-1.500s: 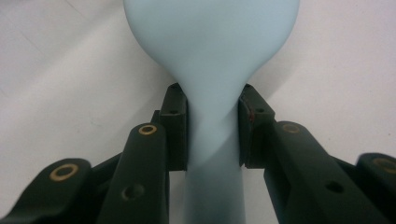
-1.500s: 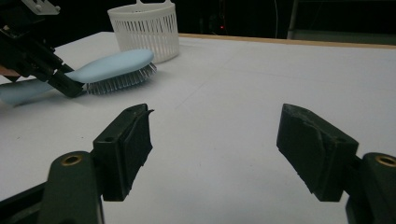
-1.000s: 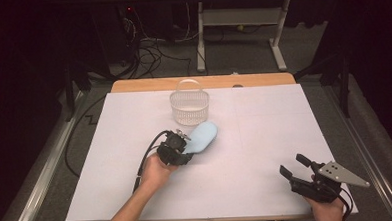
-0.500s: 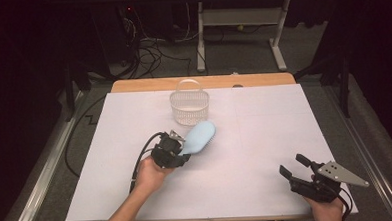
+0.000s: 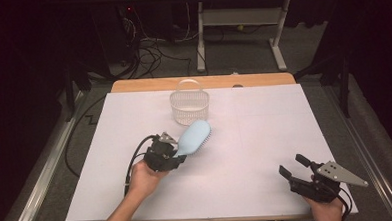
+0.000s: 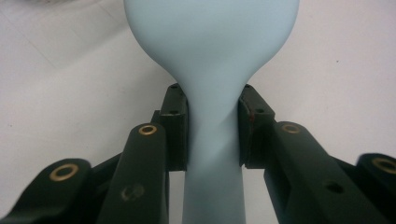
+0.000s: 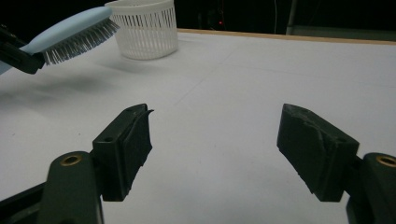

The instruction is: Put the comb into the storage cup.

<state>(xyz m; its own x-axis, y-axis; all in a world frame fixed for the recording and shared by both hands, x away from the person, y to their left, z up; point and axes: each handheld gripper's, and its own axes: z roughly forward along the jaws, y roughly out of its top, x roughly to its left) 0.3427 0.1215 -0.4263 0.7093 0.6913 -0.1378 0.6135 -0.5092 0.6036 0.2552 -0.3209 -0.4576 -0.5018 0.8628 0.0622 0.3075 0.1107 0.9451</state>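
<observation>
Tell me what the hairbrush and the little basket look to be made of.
Hairbrush: likely moulded plastic, pale blue, smooth matte back with a soft sheen; thin pale bristles, perhaps nylon. Basket: probably white plastic, judging by its thin, even moulded slats and hoop handle.

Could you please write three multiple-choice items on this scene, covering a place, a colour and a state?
1. Where is the white basket?
A. at the table's far side, beyond the hairbrush
B. beside the right gripper
C. on the floor

2. What colour is the hairbrush?
A. red
B. light blue
C. black

3. How does the right gripper stand?
A. shut on the basket
B. shut on the brush
C. open, holding nothing

Answers: 1 A, the high view shows it past the brush head; 2 B, its back and handle are pale blue; 3 C, its jaws stand apart over bare table, while the left gripper clamps the brush handle.
</observation>
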